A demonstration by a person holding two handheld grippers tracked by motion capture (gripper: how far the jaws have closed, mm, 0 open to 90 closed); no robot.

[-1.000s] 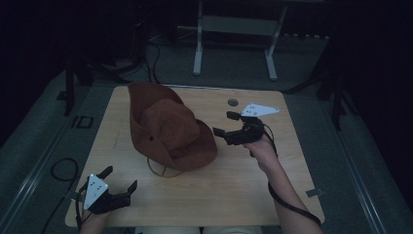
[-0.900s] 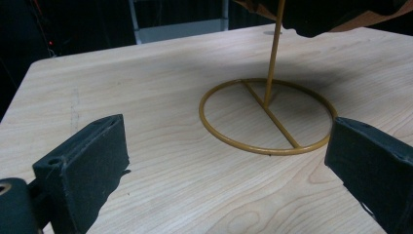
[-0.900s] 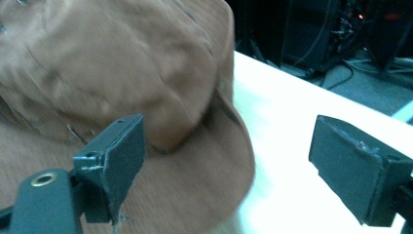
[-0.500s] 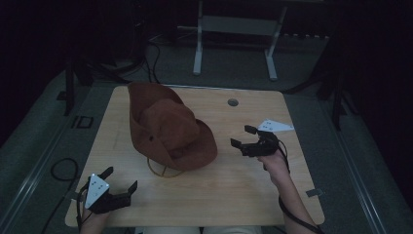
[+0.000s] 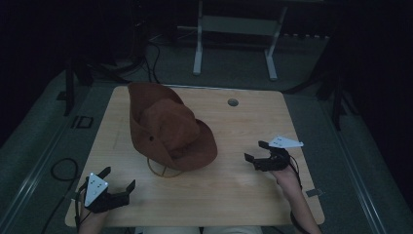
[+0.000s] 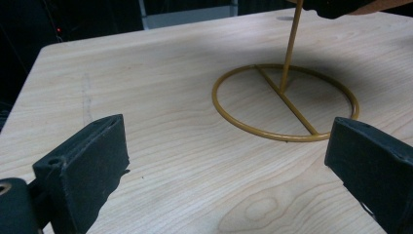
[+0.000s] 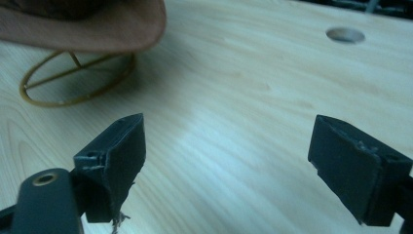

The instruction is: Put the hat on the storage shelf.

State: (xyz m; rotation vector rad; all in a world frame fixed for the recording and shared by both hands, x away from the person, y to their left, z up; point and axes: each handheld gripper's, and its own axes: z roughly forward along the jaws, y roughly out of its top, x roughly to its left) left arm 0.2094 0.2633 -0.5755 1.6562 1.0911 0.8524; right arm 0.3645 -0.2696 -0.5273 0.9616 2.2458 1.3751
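Brown felt cowboy hat (image 5: 168, 127) sits on a thin brass-coloured wire stand (image 5: 164, 168), ahead of the left gripper (image 5: 117, 181) and well apart from the right gripper (image 5: 256, 151). Both grippers are wide open and empty. The hat looks soft and light; pinch the brim edge gently, because the stand may tip.

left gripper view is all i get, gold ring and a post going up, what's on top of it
Observer: A brown hat sits on that stand, covering most of it.
Operator: where's the other hand-held gripper
Observer: The right hand-held gripper is over the table's right side, apart from the hat, jaws open and empty.
Operator: anything else on the table
Observer: A round hole near the far edge.
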